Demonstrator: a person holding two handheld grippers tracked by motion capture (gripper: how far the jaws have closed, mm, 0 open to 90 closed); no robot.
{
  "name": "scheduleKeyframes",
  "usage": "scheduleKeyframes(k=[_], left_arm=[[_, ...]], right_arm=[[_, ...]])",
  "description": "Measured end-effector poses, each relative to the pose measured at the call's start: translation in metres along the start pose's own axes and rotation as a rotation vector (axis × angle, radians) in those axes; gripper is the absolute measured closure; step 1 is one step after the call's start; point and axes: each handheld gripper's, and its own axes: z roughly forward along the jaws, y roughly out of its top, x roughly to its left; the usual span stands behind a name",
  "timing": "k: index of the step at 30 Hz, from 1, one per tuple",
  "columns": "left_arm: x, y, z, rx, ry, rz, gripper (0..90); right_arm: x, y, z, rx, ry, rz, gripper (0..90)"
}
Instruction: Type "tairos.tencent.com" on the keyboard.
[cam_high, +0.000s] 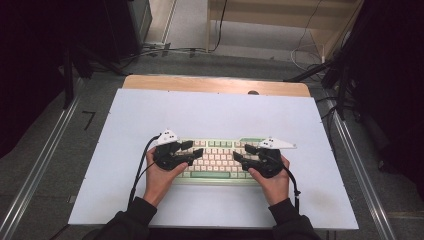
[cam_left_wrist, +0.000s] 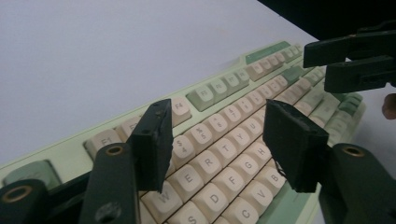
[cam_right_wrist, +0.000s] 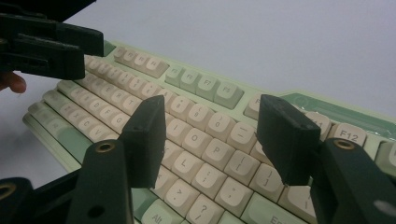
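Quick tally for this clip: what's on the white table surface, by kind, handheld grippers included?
Keyboard: 1
Grippers: 2, the left gripper and the right gripper, both open above the keys
Total: 3

Plenty of bare white mat (cam_high: 215, 112) beyond the keyboard (cam_high: 220, 159), to its left and right, and in a narrower strip on the near side between the two forearms. Above the keyboard itself, little room: left gripper (cam_high: 196, 150) over its left end and right gripper (cam_high: 239, 152) over its right end, both with jaws parted, tips pointing inward with a short gap over the middle keys. Off the mat, past the keyboard's far side, wooden table edge (cam_high: 215, 84), then cables (cam_high: 170, 50) on the floor.
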Motion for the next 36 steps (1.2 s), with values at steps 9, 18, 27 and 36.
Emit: scheduleKeyframes(k=[9, 18, 27, 36], left_arm=[[0.008, -0.005, -0.014, -0.027, 0.06, -0.02, 38.7], [0.014, -0.015, -0.031, -0.04, 0.096, -0.036, 38.5], [0.016, -0.018, -0.037, -0.045, 0.107, -0.046, 38.5], [0.015, -0.019, -0.036, -0.043, 0.099, -0.044, 38.6]], right_arm=[[0.002, 0.003, 0.005, 0.001, 0.013, -0.011, 40.9], [0.002, 0.006, 0.009, -0.002, 0.023, -0.024, 53.1], [0.006, 0.006, 0.016, 0.041, 0.063, -0.056, 87.8], [0.009, 0.005, 0.03, 0.111, 0.024, -0.102, 87.8]])
